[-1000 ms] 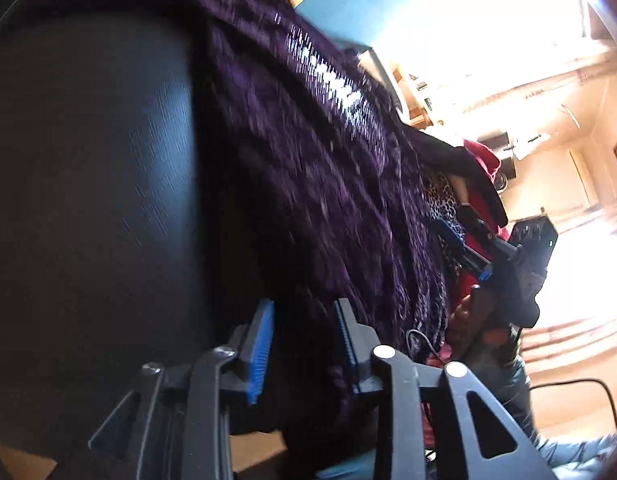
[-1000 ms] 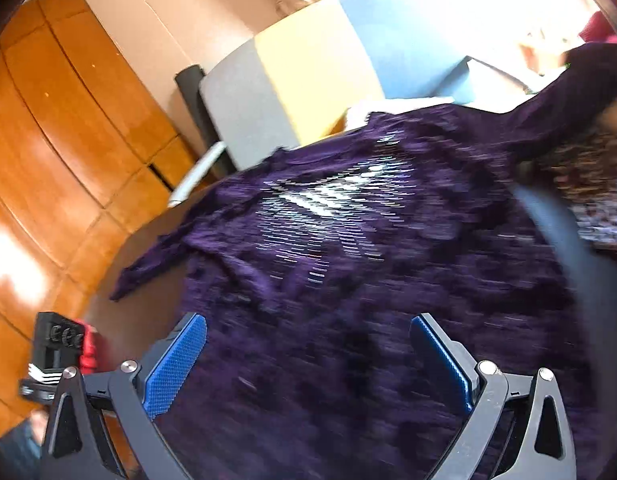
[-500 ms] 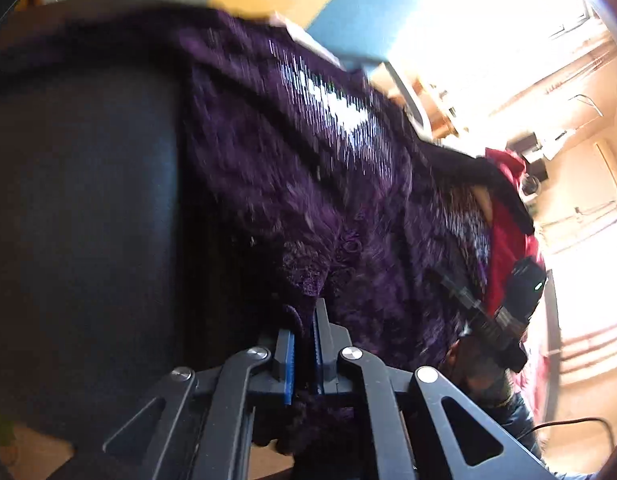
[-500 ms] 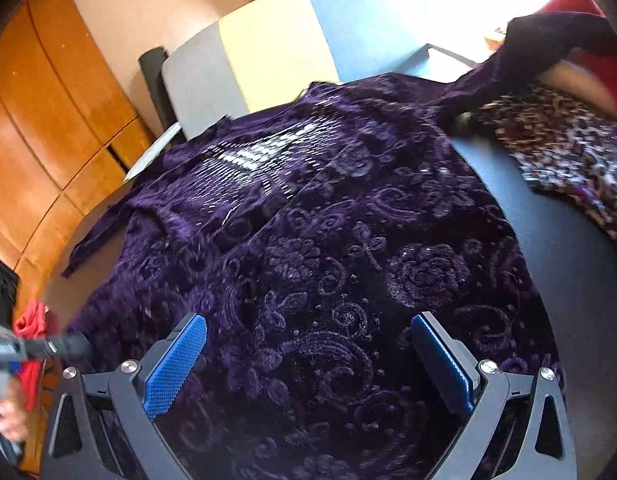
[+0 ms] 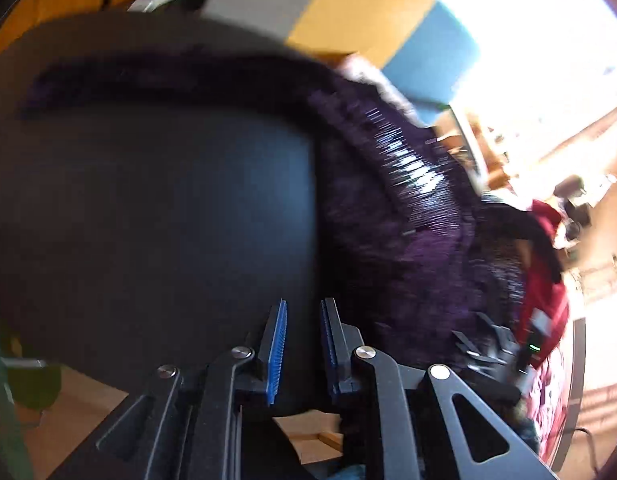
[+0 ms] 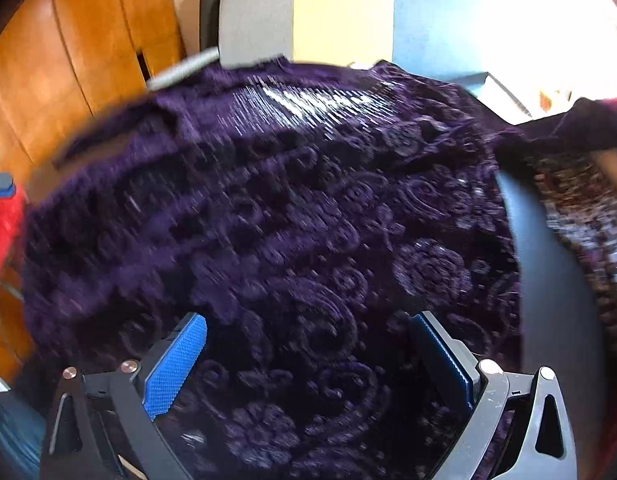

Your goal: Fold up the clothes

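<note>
1. One purple garment (image 6: 292, 216), velvety with a raised flower-and-scroll pattern and a glinting patch of sequins (image 6: 308, 100) near its far end, lies spread over one round dark table (image 5: 156, 216). It covers most of the table top in the right wrist view; in the left wrist view it fills the right half, with bare table to its left.
2. The left gripper (image 5: 302, 344) has its jaws a narrow gap apart; they have just been opening, and nothing is between the two blue pads (image 5: 278, 352). The gap shows bare table right at the garment's edge.
3. The right gripper (image 6: 308, 360) has its jaws spread wide above the near part of the purple garment. The cloth lies beneath and between the pads without being pinched.
4. A second piece of clothing, a spotted fabric (image 6: 580, 208), lies on the right side of the table, partly under a dark sleeve of the purple garment.
5. One red cloth (image 5: 544, 280) shows at the right of the left wrist view.
6. Behind the table stands one panel (image 6: 332, 12) in three colours: grey, yellow and blue.
7. Both views are motion-blurred.
</note>
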Motion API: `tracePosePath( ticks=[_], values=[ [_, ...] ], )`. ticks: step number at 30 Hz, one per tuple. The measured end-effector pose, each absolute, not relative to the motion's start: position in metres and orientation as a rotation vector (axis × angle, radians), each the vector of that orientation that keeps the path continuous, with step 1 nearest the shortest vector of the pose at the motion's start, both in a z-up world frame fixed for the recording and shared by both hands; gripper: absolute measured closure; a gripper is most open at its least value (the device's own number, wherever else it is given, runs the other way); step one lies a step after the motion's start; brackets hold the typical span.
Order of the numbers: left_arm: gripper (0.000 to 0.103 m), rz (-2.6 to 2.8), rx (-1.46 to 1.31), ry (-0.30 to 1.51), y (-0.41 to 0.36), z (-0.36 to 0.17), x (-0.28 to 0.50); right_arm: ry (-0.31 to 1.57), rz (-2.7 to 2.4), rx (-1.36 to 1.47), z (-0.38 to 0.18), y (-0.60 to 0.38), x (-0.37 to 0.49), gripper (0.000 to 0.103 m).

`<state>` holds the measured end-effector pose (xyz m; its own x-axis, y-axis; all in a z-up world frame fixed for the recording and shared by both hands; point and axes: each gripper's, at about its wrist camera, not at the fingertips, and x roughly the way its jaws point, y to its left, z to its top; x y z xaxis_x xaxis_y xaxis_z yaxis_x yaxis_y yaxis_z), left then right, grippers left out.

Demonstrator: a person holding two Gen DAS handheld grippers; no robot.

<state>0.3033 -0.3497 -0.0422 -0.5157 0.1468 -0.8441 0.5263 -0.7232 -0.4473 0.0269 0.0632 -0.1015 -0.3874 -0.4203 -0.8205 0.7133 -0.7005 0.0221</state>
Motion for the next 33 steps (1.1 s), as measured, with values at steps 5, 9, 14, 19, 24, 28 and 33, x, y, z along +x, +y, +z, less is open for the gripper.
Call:
tracePosePath(
  ticks=[5,9,14,19,24,28,33],
  values=[
    [0.085,-2.441,1.416,1.084,-0.32,-0.066,0.285,0.36,-2.227,1.189,-0.105,0.103,0.009,0.0],
    [0.084,-2.607,1.51,0.931,-0.282,-0.066,0.264,0.349,-2.264,1.184,-0.107,0.101,0.008,0.0],
    [0.082,-2.701,1.671,0.865,-0.246,-0.068,0.254,0.315,-2.3,1.158,-0.106,0.101,0.013,0.0],
    [0.097,-2.722,1.708,0.747,-0.232,-0.067,0.247,0.289,-2.341,1.16,-0.107,0.096,0.011,0.0],
    [0.102,-2.694,1.59,0.802,-0.262,-0.043,0.258,0.289,-2.35,1.161,-0.107,0.094,0.008,0.0],
    [0.103,-2.766,1.386,0.966,-0.305,0.007,0.294,0.298,-2.338,1.158,-0.106,0.091,0.01,0.0],
    [0.102,-2.812,1.195,1.174,-0.333,0.03,0.336,0.306,-2.338,1.153,-0.107,0.089,0.011,0.0]
  ],
)
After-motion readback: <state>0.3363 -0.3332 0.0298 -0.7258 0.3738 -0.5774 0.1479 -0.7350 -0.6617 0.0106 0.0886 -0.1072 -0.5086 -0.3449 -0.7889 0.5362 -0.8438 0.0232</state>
